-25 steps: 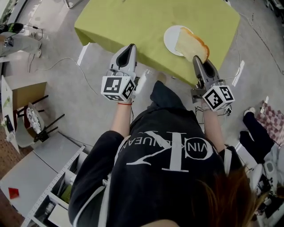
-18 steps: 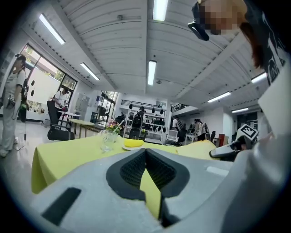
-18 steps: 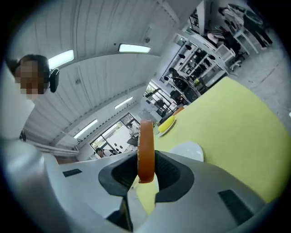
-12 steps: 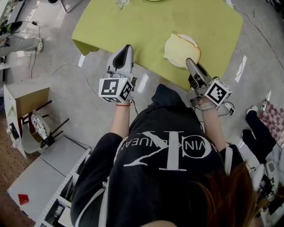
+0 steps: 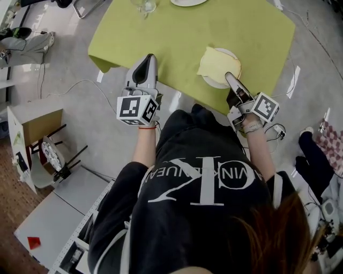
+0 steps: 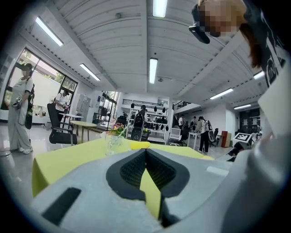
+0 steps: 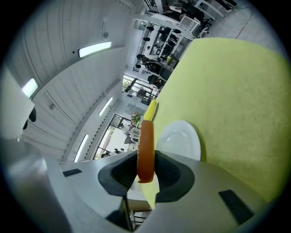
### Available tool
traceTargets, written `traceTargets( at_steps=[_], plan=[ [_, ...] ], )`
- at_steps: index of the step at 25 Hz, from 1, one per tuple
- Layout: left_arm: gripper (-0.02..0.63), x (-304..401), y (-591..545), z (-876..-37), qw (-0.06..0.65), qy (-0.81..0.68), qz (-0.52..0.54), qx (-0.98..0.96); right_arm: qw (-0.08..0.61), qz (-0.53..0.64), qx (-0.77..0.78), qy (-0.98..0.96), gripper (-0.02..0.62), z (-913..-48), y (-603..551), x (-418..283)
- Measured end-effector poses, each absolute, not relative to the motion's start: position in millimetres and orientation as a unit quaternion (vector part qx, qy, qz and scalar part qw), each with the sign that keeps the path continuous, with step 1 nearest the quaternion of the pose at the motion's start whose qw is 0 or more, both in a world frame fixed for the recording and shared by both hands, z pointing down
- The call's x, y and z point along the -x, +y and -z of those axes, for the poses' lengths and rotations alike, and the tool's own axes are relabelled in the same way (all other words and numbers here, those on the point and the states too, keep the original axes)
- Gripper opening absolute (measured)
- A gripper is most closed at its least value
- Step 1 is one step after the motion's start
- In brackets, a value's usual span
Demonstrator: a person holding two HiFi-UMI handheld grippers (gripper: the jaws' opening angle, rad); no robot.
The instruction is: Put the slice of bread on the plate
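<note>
Green tablecloth [image 5: 182, 32], grey floor [image 5: 102, 134]; right tool [image 5: 229, 77] clamps bread slice [image 5: 217, 63] over plate [image 5: 215, 84]; left tool [image 5: 149, 58] closed.

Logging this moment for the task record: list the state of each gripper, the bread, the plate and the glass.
left gripper: fingers shut, nothing between them.
right gripper: fingers shut on the slice of bread.
slice of bread: held by its crust edge over the plate, not released.
plate: on the green table, partly covered from above; contact with the bread cannot be told.
glass: upright on the green table.
</note>
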State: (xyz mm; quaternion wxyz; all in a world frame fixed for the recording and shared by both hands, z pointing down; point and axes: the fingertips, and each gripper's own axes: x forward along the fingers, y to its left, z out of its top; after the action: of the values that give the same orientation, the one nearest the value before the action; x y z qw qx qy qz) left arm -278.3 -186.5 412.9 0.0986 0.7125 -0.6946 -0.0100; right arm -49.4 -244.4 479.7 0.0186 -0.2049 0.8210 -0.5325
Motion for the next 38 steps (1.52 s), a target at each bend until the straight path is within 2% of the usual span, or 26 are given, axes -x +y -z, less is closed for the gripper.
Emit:
traceTargets(
  at_steps=[6,10,29,33,38],
  plan=[
    [0.008,275,-192,-410,0.103,-0.680,0.004,-0.726,0.007,0.558,0.244,0.793,0.094,-490,-243,43],
    [0.008,274,-206,-410,0.103,-0.659,-0.002,-0.745,-0.038,0.563,0.302,0.769,0.117,-504,-241,37],
    [0.008,267,-256,-402,0.113,-0.576,-0.005,-0.810,-0.211,0.346,0.428,0.808,0.256,-514,-246,28],
    [0.008,263,-259,-405,0.117,-0.565,-0.006,-0.817,-0.217,0.343,0.438,0.802,0.261,-518,-247,25],
    [0.008,262,-262,-410,0.123,-0.559,-0.007,-0.820,-0.264,0.285,0.442,0.808,0.259,-521,-247,23]
  ],
)
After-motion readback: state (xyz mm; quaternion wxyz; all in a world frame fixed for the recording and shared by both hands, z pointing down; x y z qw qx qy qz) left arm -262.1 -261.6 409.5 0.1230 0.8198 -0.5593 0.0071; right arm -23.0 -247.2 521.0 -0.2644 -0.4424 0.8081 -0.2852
